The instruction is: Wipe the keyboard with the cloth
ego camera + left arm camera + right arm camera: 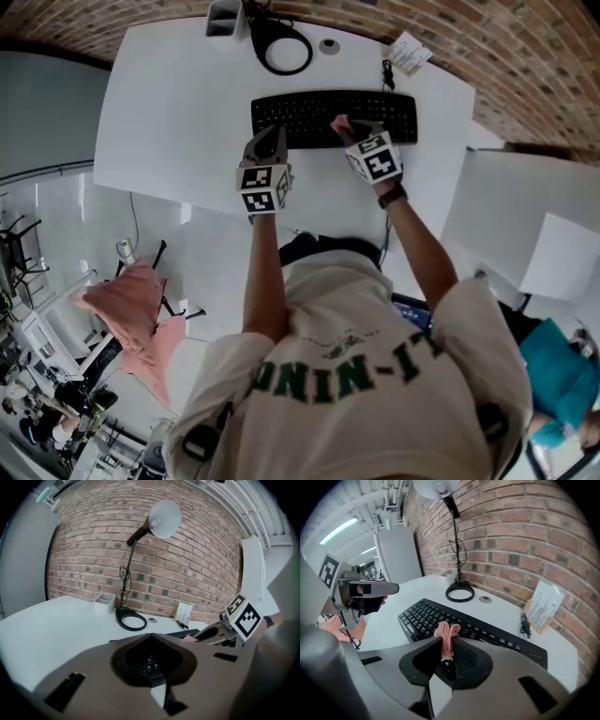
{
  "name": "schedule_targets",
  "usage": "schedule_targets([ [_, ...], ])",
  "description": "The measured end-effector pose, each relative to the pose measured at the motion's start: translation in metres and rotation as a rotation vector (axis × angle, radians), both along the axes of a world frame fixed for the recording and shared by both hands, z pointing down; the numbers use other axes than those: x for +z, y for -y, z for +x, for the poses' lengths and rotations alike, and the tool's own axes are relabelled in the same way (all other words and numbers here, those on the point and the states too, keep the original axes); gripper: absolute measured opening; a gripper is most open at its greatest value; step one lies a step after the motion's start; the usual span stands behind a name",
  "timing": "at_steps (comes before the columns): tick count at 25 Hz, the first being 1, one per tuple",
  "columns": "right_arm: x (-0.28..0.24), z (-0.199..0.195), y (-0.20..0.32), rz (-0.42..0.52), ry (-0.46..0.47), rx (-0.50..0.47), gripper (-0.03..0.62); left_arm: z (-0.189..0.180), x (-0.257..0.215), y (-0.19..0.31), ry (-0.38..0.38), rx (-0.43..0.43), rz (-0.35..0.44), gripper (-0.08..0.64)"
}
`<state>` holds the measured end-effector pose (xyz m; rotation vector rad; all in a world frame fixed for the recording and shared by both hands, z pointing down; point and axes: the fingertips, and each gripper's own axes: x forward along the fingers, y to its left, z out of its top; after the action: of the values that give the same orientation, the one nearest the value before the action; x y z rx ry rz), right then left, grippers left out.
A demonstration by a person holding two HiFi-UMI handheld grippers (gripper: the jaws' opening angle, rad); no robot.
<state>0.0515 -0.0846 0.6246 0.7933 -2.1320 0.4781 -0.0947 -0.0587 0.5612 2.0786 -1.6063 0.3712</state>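
Pinched between the right gripper's [444,651] jaws, the pink cloth [447,634] juts as a folded tuft over the keyboard's [422,616] middle keys, likely bunched to drag along the rows, while the left gripper [152,637], jaws pressed together on nothing, hovers at its near edge, perhaps to steady it.

A white surface [178,122] stands against a red-brown brick wall [187,564] that runs along its far edge. At that far edge a black desk lamp [164,520] rises from a ring-shaped base, its pale round head high against the bricks. A white panel [525,216] stands beside the surface's right end. Below its near edge lies a pale, glossy floor [84,225]. Beyond its left end a tall grey panel [396,552] stands upright, with a bright strip light [340,529] on the ceiling above.
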Motion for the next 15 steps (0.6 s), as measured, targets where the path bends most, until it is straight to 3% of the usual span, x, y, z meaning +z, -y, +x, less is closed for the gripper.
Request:
schedule_targets([
  [9, 0.003, -0.139, -0.038, -0.018, 0.065, -0.200, 0.054, -0.090, 0.003, -0.039, 0.025, -0.150, -0.016, -0.006],
  [15, 0.008, -0.195, -0.053, -0.038, 0.079, -0.261, 0.054, -0.115, 0.006, -0.045, 0.029, -0.193, -0.017, -0.006],
])
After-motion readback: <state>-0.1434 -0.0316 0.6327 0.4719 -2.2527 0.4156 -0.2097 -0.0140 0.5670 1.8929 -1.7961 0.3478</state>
